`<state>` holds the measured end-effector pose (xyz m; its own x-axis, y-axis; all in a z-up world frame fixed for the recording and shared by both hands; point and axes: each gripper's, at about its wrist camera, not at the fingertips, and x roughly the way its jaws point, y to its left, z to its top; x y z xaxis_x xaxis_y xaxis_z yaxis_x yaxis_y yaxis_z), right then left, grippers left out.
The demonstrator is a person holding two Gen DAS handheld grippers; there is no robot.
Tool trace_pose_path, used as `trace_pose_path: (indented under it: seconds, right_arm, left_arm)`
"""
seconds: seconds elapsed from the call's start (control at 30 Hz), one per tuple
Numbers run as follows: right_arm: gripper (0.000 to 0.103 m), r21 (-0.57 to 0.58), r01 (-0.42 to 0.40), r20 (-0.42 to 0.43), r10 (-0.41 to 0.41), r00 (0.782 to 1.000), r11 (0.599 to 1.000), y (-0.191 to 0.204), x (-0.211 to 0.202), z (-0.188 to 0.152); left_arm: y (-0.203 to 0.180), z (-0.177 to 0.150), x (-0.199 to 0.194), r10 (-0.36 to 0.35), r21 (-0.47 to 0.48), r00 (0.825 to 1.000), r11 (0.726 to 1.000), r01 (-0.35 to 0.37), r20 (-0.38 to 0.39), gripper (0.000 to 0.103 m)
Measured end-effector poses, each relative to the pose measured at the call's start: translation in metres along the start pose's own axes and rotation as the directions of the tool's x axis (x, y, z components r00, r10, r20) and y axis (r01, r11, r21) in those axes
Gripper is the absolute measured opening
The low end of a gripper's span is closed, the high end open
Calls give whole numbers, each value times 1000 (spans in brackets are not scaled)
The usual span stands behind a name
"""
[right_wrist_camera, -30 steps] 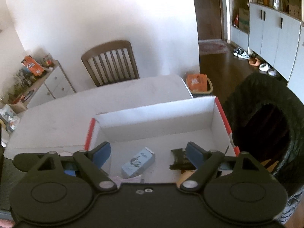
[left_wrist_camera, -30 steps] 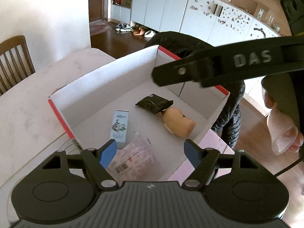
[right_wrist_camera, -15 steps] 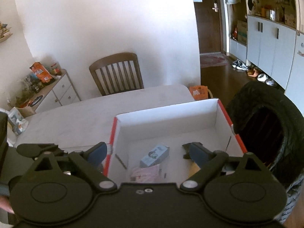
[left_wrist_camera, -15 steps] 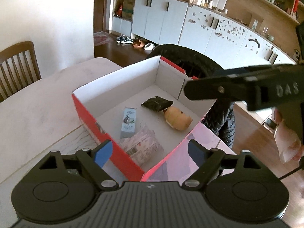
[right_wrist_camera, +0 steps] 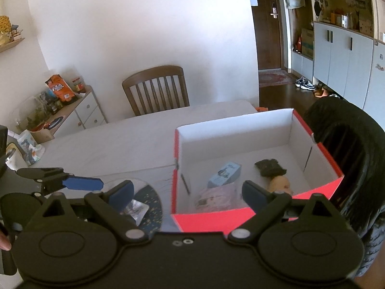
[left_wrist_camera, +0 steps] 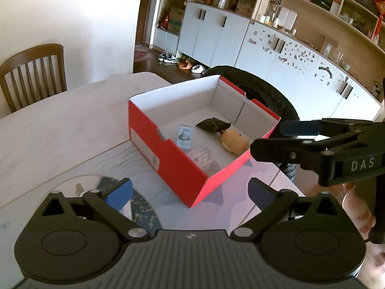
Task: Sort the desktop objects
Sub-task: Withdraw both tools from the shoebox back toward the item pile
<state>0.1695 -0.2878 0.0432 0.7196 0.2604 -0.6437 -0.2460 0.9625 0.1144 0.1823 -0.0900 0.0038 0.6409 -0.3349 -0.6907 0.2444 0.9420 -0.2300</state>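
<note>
We are holding the left gripper (left_wrist_camera: 190,192) and the right gripper (right_wrist_camera: 187,191) low over the near edge of the table; both sets of blue-padded jaws are spreading wide, and nothing is lying between either pair. Just beyond the left gripper's fingers, a small clear plastic packet (right_wrist_camera: 136,210) is resting on a round dark speckled mat (right_wrist_camera: 150,200) on the pale tabletop (left_wrist_camera: 60,130); we judge it the one item not yet sorted. To its right, the open red cardboard box with white inside walls (left_wrist_camera: 168,154) is standing on the table. Inside it, from near to far, a pinkish printed packet (right_wrist_camera: 216,196), a pale blue carton (right_wrist_camera: 225,174), a tan rounded object (right_wrist_camera: 279,184) and a black crumpled wrapper (right_wrist_camera: 269,167) are lying flat on the floor.

We judge the step in hand to be the interval between items. The next move is calling for one gripper to descend on the clear packet, straddling it and closing on its thin edge.
</note>
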Motion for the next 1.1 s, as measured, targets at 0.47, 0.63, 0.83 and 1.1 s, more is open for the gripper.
trace_pose_path:
  seconds: [0.47, 0.63, 0.83, 1.1]
  right_arm:
    - [97, -42, -6, -50, 4, 999, 999, 62, 2, -38]
    - [97, -40, -4, -59, 2, 998, 999, 76, 2, -48]
    - [97, -24, -5, -72, 4, 997, 1000, 86, 5, -58]
    - [97, -31, -8, -92, 5, 996, 999, 99, 12, -69]
  left_arm:
    - [33, -62, -33, 16, -18, 998, 1000, -18, -58, 102]
    - [45, -78, -47, 17, -17, 998, 1000, -18, -62, 102]
    - [63, -92, -63, 46, -7, 997, 999, -46, -55, 102]
    - [79, -116, -66, 30, 10, 994, 1000, -29, -101, 102]
